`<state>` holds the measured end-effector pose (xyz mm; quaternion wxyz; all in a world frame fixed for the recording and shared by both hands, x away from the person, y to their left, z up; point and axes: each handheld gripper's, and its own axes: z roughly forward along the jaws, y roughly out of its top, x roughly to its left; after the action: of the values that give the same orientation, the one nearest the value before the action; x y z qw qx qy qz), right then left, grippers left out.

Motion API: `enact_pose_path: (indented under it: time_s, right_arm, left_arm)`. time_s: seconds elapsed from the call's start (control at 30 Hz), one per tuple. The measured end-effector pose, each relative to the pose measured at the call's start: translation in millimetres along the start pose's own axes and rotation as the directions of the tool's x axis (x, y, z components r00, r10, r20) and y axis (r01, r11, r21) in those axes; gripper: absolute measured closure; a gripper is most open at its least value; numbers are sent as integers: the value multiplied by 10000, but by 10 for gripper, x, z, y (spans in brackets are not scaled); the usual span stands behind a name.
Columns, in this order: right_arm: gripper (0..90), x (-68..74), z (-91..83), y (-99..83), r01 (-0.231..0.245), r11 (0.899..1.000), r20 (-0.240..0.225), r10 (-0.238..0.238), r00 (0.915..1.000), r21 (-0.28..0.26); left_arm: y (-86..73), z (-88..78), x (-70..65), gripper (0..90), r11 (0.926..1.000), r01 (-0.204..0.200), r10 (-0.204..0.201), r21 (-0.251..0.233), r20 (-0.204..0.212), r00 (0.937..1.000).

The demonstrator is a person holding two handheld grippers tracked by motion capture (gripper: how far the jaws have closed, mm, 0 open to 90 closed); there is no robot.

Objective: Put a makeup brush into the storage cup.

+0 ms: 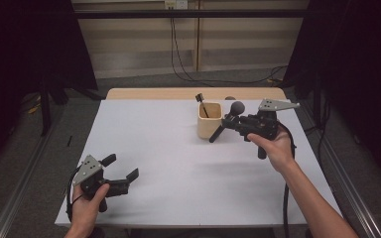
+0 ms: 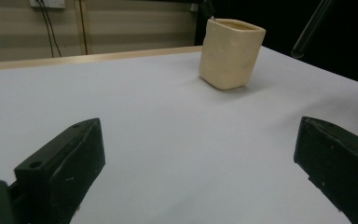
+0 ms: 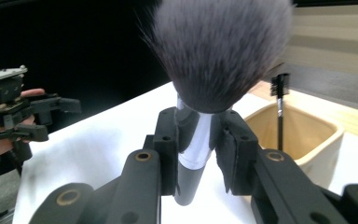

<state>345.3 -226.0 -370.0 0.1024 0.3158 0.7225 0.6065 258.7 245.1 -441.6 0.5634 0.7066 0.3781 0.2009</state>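
Note:
My right gripper (image 1: 232, 120) (image 3: 196, 148) is shut on a makeup brush (image 1: 225, 122) (image 3: 214, 65) with a grey bristle head and a silver ferrule. The brush hangs tilted just right of a cream square cup (image 1: 210, 120) (image 2: 230, 52) (image 3: 298, 130), its handle tip low by the cup's side. A thin black mascara wand (image 1: 202, 104) (image 3: 278, 109) stands in the cup. My left gripper (image 1: 120, 167) (image 2: 200, 158) stays low at the table's near left corner, its jaws wide apart with only bare table between them.
The white table (image 1: 168, 163) lies between both hands, with a wooden strip (image 1: 154, 93) along its far edge. Cables (image 1: 183, 69) run over the floor behind it. Dark curtains hang on both sides.

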Motion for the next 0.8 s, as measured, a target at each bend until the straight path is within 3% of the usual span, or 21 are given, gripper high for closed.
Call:
enact_pose_path:
  time_s: [0.2, 0.47, 0.8]
  right_arm:
    - [708, -77, -4, 116, 105, 9999, 349, -104, 9993, -9]
    - [708, -177, 7, 272, 138, 9998, 621, -127, 9980, -164]
    - [708, -310, 51, 452, 252, 9995, 1199, -228, 9925, -185]
  left_arm:
    - [-2, -15, -6, 17, 9996, 20, -17, -288, 94, 10000]
    - [-5, -27, 10, 18, 9998, -173, 173, -31, -44, 9998]
    - [3, -56, 16, 18, 9998, -55, 55, -204, 17, 10000]
